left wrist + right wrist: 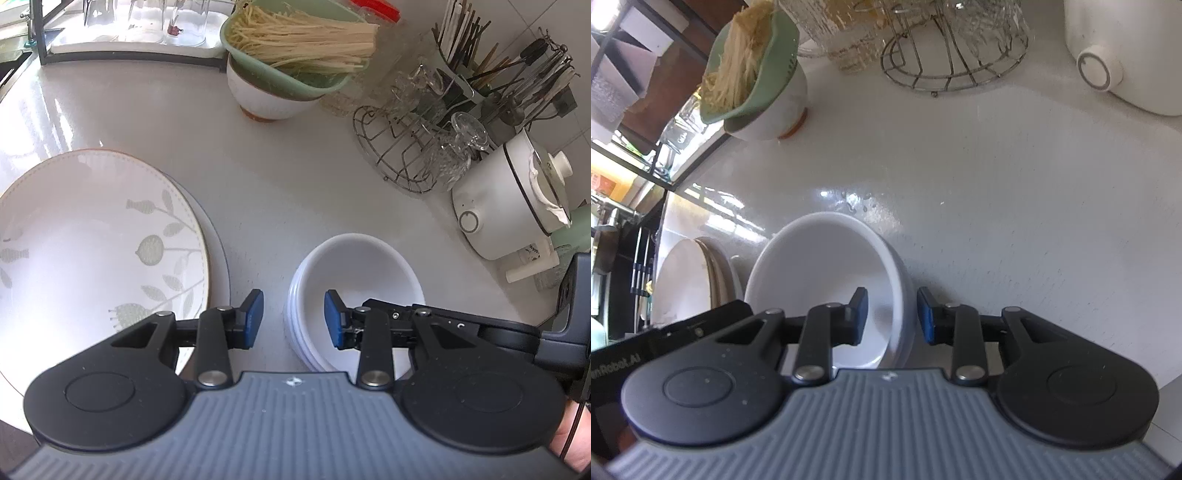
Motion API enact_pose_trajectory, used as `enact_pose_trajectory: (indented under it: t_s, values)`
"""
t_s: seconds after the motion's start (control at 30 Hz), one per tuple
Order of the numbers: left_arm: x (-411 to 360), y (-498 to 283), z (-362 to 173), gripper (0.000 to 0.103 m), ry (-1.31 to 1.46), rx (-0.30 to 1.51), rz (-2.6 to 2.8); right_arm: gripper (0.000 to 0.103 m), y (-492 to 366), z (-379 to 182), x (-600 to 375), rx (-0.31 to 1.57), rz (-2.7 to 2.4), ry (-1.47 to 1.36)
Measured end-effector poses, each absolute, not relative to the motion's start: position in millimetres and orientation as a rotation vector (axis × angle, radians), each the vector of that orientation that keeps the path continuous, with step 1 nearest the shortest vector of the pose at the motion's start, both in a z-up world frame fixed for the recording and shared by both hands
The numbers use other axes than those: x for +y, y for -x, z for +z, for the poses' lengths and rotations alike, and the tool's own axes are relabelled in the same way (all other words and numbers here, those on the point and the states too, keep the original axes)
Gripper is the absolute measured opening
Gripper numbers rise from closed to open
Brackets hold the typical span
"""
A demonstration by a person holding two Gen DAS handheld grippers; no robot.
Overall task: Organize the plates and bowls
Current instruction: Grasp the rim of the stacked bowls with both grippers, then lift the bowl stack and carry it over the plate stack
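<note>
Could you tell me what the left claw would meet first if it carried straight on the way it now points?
Probably the left rim of the stacked white ceramic bowls: the left claw stands open astride it, one pad inside, one outside. Depth is unclear.

Both units are identical. The left gripper [293, 317] and right gripper [892, 314] each have a grey ribbed housing behind the fingers, flanked by two round black hubs. Black link arms with silver pivot pins run forward to black fingers [251, 319] faced with blue pads [928, 315]. White lettering marks the neighbouring unit's black casing.
</note>
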State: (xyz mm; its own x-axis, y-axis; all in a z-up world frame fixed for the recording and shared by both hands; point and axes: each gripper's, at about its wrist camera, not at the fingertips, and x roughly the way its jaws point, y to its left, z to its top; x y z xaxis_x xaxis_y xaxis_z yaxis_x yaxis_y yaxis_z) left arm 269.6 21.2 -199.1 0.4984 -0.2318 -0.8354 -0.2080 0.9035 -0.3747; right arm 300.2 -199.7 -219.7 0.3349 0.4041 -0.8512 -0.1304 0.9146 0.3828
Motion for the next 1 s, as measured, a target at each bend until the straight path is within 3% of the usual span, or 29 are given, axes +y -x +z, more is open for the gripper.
enact_pose_trajectory:
  t_s: [0.27, 1.0]
  values:
    - [16.9, -270.7, -203.6, 0.042, 0.479, 1.07, -0.034, 0.015, -299.7, -218.8, -206.1, 1.18, 0.324, -0.263]
    - [-40.5, -277.5, -233.3, 0.042, 0.466, 1.162, -0.185, 0.014, -271.4, -215.0, -261.8, 1.156, 0.229, -0.298]
